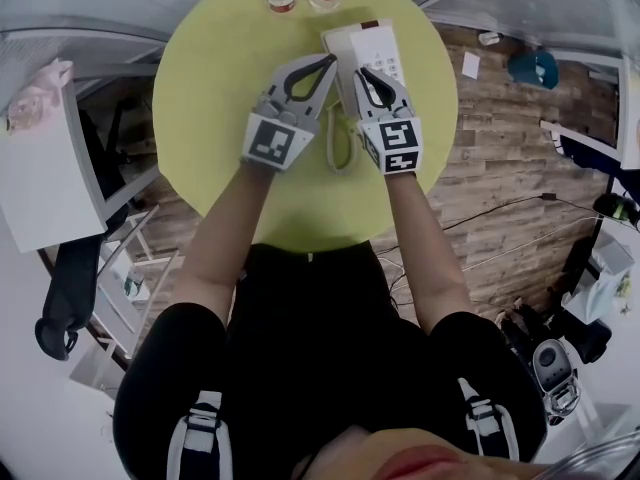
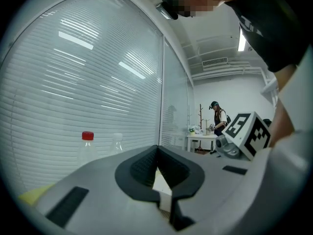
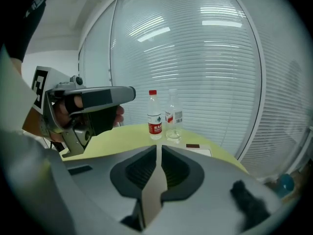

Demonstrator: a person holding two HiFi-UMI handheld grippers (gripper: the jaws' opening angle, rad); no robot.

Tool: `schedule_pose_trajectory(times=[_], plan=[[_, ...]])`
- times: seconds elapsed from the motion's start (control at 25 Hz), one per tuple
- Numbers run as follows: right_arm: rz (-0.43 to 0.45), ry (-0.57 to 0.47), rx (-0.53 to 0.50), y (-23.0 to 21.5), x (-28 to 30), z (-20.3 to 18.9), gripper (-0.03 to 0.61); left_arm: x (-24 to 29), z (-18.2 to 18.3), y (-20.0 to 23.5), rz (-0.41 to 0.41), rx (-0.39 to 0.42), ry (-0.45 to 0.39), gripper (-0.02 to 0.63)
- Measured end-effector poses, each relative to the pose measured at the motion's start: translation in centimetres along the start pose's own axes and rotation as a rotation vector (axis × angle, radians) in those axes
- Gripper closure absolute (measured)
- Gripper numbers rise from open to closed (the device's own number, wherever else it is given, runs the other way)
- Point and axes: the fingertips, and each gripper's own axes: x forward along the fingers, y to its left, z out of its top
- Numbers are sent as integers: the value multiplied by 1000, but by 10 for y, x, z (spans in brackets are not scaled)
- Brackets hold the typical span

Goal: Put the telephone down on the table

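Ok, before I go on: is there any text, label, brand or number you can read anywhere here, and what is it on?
Nothing reads clearly enough to quote.
Red-capped bottle: white print on a red label, too small to read.
Second bottle: label blurred, unreadable.
Telephone: keypad keys show, digits too small to read.
Cube markers: black-and-white patterns only, no words.

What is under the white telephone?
Only the yellow-green table shows around the telephone. The spot directly beneath is covered by its body, so whether it already rests there, or anything lies there, cannot be seen.
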Motion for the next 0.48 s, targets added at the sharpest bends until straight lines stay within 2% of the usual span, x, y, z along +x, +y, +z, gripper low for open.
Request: schedule_pose_trajectory(times=[0.16, 0.24, 0.48], plan=[[8, 15, 0, 2, 9, -7, 551, 4, -7, 4, -5, -1, -4, 601], [15, 35, 3, 2, 13, -12, 492, 6, -11, 6, -3, -3, -3, 601], [19, 119, 21, 4, 26, -32, 377, 9, -21, 12, 6, -13, 9, 603]])
